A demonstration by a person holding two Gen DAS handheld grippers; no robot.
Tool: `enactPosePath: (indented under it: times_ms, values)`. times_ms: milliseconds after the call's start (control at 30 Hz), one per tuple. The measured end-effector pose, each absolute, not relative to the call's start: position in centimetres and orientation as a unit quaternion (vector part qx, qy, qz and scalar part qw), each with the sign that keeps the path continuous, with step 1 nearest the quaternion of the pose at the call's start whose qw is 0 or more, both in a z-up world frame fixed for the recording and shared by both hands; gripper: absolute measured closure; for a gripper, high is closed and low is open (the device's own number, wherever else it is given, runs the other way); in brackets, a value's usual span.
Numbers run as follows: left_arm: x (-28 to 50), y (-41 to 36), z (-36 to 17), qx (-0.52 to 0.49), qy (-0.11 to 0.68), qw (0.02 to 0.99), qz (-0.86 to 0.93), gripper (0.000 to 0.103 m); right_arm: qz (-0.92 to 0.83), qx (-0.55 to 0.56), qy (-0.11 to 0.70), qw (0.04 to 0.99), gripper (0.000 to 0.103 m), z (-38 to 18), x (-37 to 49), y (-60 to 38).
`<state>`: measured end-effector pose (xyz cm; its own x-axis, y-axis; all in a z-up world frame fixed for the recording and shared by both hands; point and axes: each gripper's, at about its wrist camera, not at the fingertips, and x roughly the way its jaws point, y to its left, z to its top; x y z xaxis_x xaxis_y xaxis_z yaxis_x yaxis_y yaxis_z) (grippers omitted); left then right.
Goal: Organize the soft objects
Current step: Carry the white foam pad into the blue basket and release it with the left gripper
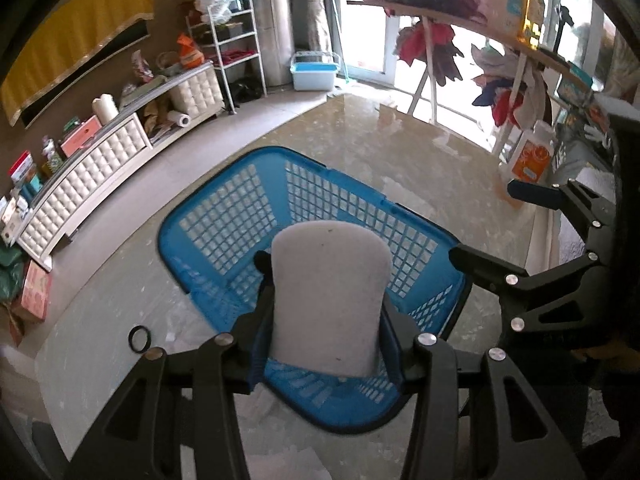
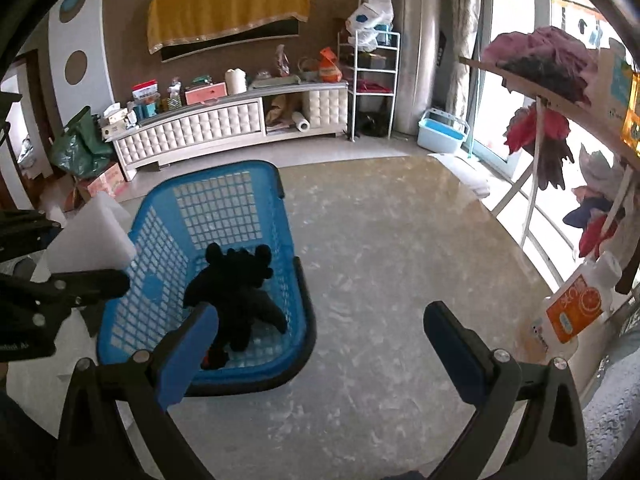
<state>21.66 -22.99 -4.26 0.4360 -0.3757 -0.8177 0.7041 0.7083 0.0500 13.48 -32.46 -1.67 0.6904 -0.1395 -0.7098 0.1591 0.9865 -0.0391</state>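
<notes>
As viewed along the left gripper (image 1: 324,280), grips white foam sponge (image 1: 330,300) between partly closed jaws, pads pressing on both flanks. Holds sponge upright, rounded top edge pointing away from the jaws. Conceals most of the right-hand pad behind the sponge; shows only the tip of the left-hand pad beside its upper left edge. Places blue basket (image 1: 224,216) directly beyond and below the jaws, on the tabletop (image 1: 420,168). Blocks the basket's middle from the left wrist view with the sponge, so cannot read its contents from that view. Cuts the near basket rim behind the finger linkage. Shows a black ring (image 1: 140,338) on the tabletop, left of the jaws and apart from the basket.

As viewed along the right gripper (image 2: 322,312), stands with jaws wide apart and nothing between them; frames only bare tabletop (image 2: 380,260) in the gap. Locates the basket (image 2: 224,200) ahead and left of the jaws, its near right corner partly covered by the left-hand pad. Reveals a black plush toy (image 2: 236,292) lying inside the basket, just beyond that pad; cannot make out its shape in detail. Finds the sponge (image 2: 92,240) at far left, over the basket's left rim. Shows an orange-labelled bottle (image 2: 572,312) well right of the jaws, partly cut off by the lens edge.
</notes>
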Motion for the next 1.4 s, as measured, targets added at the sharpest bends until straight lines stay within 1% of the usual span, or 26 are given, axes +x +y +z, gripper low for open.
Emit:
enactPosePath:
  times_ms: [167, 467, 533, 600, 633, 700, 733, 967, 1000, 1033, 1400]
  values:
    - [22.8, -24.9, -6.5, 0.212, 0.437, 0.807, -0.337, 0.059, -0.085, 0.026, 0.393, 0.915, 0.000, -2.5, 13.9, -33.2]
    - [24.6, -26.2, -10.2, 0.221, 0.477, 0.781, -0.336, 0.059, -0.086, 0.037, 0.406, 0.909, 0.000, -4.0, 13.9, -33.8]
    - [24.7, -26.4, -10.6, 0.224, 0.481, 0.778, -0.337, 0.055, -0.087, 0.039, 0.408, 0.908, 0.000, -4.1, 14.0, -33.8]
    - [24.5, -26.6, -10.8, 0.229, 0.484, 0.771, -0.344, 0.055, -0.085, 0.042, 0.411, 0.907, 0.000, -4.3, 14.0, -33.8]
    - [24.6, -26.6, -10.8, 0.226, 0.486, 0.770, -0.347, 0.051, -0.084, 0.044, 0.412, 0.906, 0.000, -4.3, 13.9, -33.8]
    - [24.8, -26.8, -10.9, 0.224, 0.488, 0.769, -0.348, 0.047, -0.080, 0.053, 0.412, 0.906, 0.000, -4.3, 14.0, -34.0]
    - [24.9, -26.9, -11.0, 0.223, 0.489, 0.768, -0.348, 0.042, -0.080, 0.056, 0.412, 0.906, 0.000, -4.2, 13.9, -34.1]
    - [25.1, -27.0, -11.4, 0.222, 0.489, 0.770, -0.343, 0.027, -0.080, 0.064, 0.412, 0.905, 0.000, -4.0, 14.1, -34.3]
    - [25.2, -26.9, -11.4, 0.224, 0.489, 0.772, -0.338, 0.022, -0.082, 0.065, 0.412, 0.905, 0.000, -4.1, 14.2, -34.3]
    - [25.3, -26.9, -11.4, 0.225, 0.490, 0.772, -0.337, 0.020, -0.081, 0.067, 0.411, 0.905, 0.000, -4.1, 14.1, -34.3]
    - [25.3, -25.9, -11.1, 0.219, 0.491, 0.779, -0.325, 0.020, -0.080, 0.068, 0.414, 0.904, 0.000, -3.9, 14.3, -34.3]
